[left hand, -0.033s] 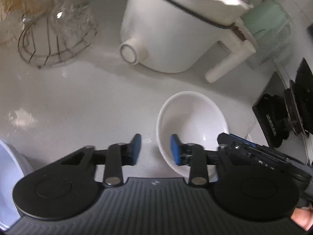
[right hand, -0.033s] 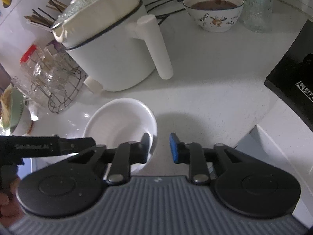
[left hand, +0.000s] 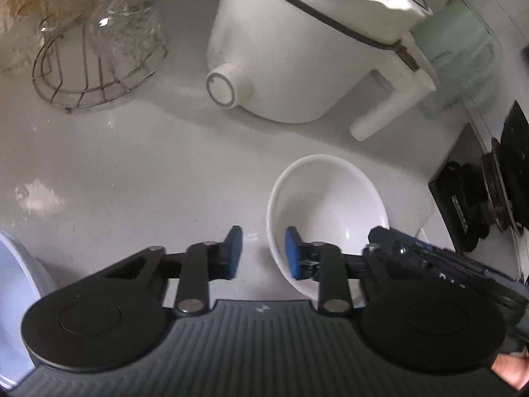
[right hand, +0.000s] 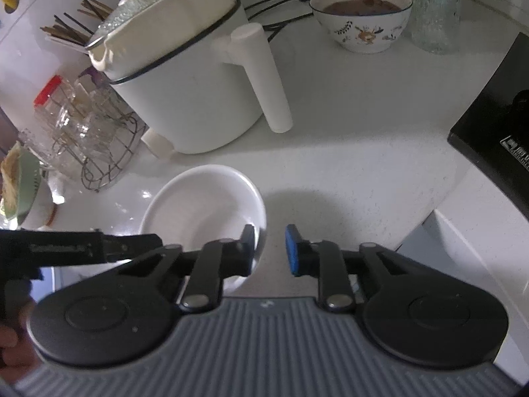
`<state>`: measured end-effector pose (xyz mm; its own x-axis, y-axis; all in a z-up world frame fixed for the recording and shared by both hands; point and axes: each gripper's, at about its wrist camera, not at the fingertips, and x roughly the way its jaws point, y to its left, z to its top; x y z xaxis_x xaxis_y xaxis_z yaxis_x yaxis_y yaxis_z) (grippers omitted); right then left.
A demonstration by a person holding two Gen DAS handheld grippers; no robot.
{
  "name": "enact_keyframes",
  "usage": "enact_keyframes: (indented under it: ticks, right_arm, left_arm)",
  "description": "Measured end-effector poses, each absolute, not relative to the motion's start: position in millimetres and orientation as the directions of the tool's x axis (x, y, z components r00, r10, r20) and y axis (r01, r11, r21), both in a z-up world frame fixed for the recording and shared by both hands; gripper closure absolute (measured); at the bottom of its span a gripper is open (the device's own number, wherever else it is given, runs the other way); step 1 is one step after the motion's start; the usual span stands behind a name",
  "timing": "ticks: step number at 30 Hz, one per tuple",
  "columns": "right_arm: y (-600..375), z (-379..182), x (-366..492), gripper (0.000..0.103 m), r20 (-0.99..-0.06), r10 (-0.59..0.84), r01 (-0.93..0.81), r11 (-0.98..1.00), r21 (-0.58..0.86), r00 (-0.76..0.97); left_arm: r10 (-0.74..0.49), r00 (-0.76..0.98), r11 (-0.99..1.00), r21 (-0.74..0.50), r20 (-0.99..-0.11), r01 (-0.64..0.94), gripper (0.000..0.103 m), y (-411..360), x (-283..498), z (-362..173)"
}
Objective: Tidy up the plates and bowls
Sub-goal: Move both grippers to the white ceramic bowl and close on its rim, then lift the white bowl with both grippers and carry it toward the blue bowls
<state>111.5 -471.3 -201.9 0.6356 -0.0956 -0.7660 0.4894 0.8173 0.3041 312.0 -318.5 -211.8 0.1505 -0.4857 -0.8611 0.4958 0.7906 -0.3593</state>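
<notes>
A white bowl (left hand: pixel 327 198) stands upright on the white counter; it also shows in the right wrist view (right hand: pixel 201 205). My left gripper (left hand: pixel 264 251) is open, its jaws straddling the bowl's left rim, one pad inside and one outside. My right gripper (right hand: pixel 270 248) is open, straddling the bowl's right rim the same way. Neither pair of pads presses the rim. A pale plate or bowl edge (left hand: pixel 13 297) shows at the far left of the left wrist view.
A white electric pot (right hand: pixel 185 76) with a long handle stands just behind the bowl. A wire rack of glasses (right hand: pixel 89 132) is at its left. A patterned bowl of food (right hand: pixel 362 16) and a glass jug (right hand: pixel 436 6) stand at the back. A black stove (right hand: pixel 496 125) is at right.
</notes>
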Motion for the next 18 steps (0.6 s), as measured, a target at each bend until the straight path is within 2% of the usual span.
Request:
enact_keyframes:
  ticks: [2, 4, 13, 18]
  right_arm:
    - [-471.0, -203.0, 111.3, 0.088, -0.765, -0.082, 0.485, 0.815, 0.318, 0.639]
    - [-470.0, -202.9, 111.9, 0.092, -0.759, -0.074, 0.470, 0.823, 0.320, 0.647]
    - [-468.1, -197.8, 110.4, 0.091, -0.771, -0.055, 0.457, 0.831, 0.317, 0.634]
    - [-463.1, -179.3, 110.9, 0.091, -0.779, -0.056, 0.452, 0.840, 0.302, 0.625]
  left_arm:
    - [-0.495, 0.149, 0.792, -0.374, -0.856, 0.482, 0.080, -316.7, 312.1, -213.1]
    - [-0.514, 0.130, 0.788, -0.407, -0.848, 0.462, 0.093, -315.4, 312.5, -213.7]
    - [-0.532, 0.102, 0.795, -0.454, -0.841, 0.403, 0.093, -309.2, 308.4, -206.0]
    - [-0.521, 0.105, 0.800, -0.442, -0.847, 0.405, 0.093, -304.3, 301.0, -184.6]
